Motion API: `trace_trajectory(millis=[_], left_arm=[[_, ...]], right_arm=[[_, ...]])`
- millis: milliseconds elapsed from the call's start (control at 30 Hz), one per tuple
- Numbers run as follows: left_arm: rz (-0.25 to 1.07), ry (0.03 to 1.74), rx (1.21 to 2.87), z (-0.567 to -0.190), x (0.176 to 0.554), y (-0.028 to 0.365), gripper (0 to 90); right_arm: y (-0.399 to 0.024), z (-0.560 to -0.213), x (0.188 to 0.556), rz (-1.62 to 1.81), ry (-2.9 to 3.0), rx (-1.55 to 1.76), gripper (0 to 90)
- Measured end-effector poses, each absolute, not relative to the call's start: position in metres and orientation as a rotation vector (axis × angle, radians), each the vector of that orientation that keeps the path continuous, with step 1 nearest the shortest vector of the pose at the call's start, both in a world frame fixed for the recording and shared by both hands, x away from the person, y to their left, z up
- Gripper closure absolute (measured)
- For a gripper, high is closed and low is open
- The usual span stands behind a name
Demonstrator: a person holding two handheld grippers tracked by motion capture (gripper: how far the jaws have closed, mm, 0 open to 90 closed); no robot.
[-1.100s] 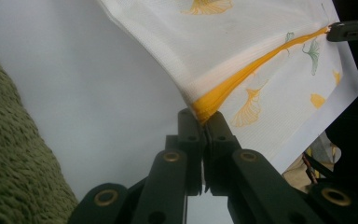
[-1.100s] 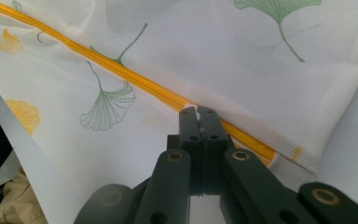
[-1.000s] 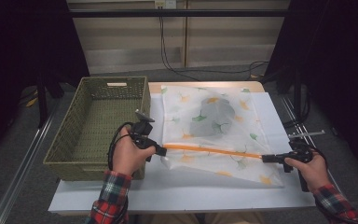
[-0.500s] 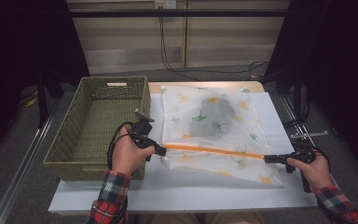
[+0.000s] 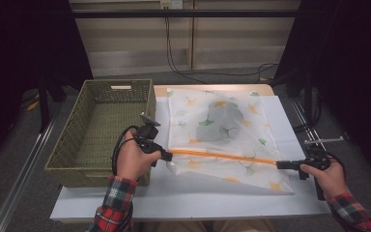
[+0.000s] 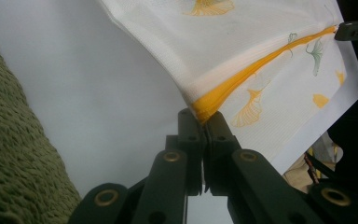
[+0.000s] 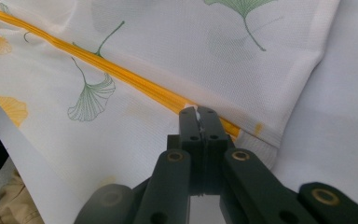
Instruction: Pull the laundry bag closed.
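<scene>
A white mesh bag [image 5: 198, 108] printed with ginkgo leaves lies on the white table [image 5: 183, 198]. Something dark grey [image 5: 223, 120] shows through it. An orange zipper [image 5: 222, 157] runs across its near side. My left gripper [image 5: 168, 155] is shut on the zipper's left end and lifts that corner a little; in the left gripper view the jaws [image 6: 204, 123] pinch the orange band [image 6: 242, 81]. My right gripper [image 5: 278, 165] is shut on the zipper's right end; in the right gripper view it [image 7: 197, 114] grips a small white piece on the orange zipper [image 7: 121, 74].
An empty green woven basket [image 5: 72, 130] stands at the table's left, close beside my left hand. Cables trail on the floor behind the table. Dark curtains hang at both sides. A bare strip of table runs along the front edge.
</scene>
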State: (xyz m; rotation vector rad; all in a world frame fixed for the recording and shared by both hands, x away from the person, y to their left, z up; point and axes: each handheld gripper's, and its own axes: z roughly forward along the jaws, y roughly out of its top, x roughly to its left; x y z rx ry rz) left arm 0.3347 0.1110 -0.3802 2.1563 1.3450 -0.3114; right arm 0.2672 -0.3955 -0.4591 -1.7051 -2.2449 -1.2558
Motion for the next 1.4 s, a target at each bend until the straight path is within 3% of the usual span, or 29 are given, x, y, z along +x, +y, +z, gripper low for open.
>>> trace_trajectory(millis=[1400], left_arm=[[-0.311, 1.332, 2.164, -0.376, 0.336, 0.110, 87.1]], right_arm=[[-0.411, -0.459, 0.254, -1.242, -2.270, -1.763, 90.0]])
